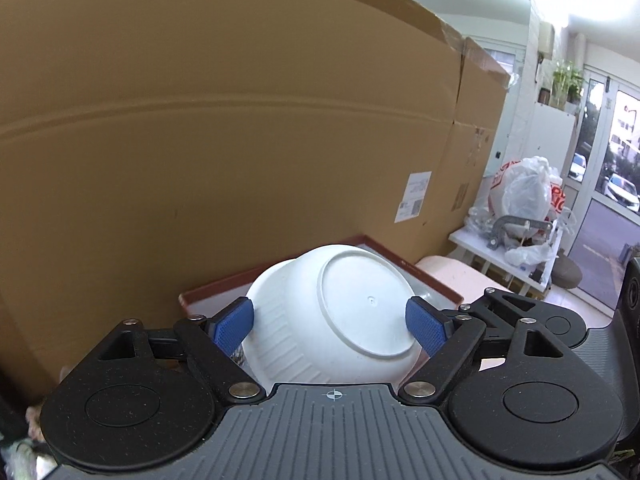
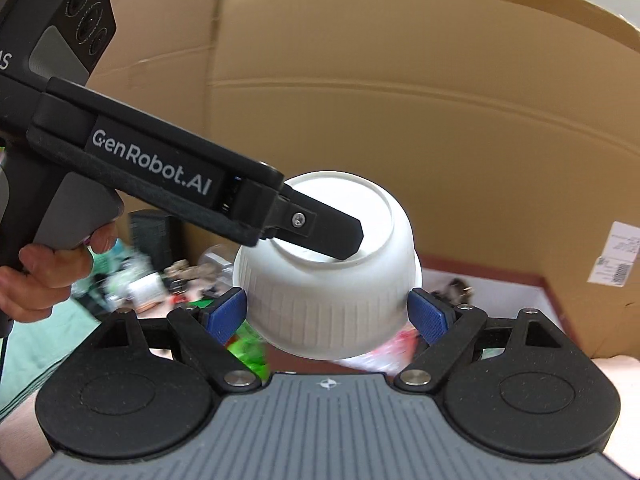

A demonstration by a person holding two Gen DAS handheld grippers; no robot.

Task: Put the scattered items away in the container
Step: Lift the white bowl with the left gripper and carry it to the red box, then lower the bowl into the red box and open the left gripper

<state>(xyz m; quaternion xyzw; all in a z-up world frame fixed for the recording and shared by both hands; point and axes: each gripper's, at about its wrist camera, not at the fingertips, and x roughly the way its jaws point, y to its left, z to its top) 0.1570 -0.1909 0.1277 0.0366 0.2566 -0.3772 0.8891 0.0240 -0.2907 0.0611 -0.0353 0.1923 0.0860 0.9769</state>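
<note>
A white ribbed bowl [image 1: 360,304] hangs upside down, its flat base tilted toward the left wrist camera. My left gripper [image 1: 330,326] has its blue pads against the bowl's two sides. In the right wrist view the same bowl [image 2: 332,292] sits between the blue pads of my right gripper [image 2: 328,312], which also touch its sides. One black finger [image 2: 332,232] of the left gripper lies across the bowl's base there. Below and behind the bowl is a container with a red-brown rim [image 1: 212,285] [image 2: 500,271] and white inside.
A tall cardboard box [image 1: 240,120] [image 2: 440,100] fills the background close behind the container. A person's hand [image 2: 40,276] grips the left gripper's handle. Blurred scattered items [image 2: 152,284] lie at the left. A white table with plastic bags [image 1: 520,200] stands by a glass door.
</note>
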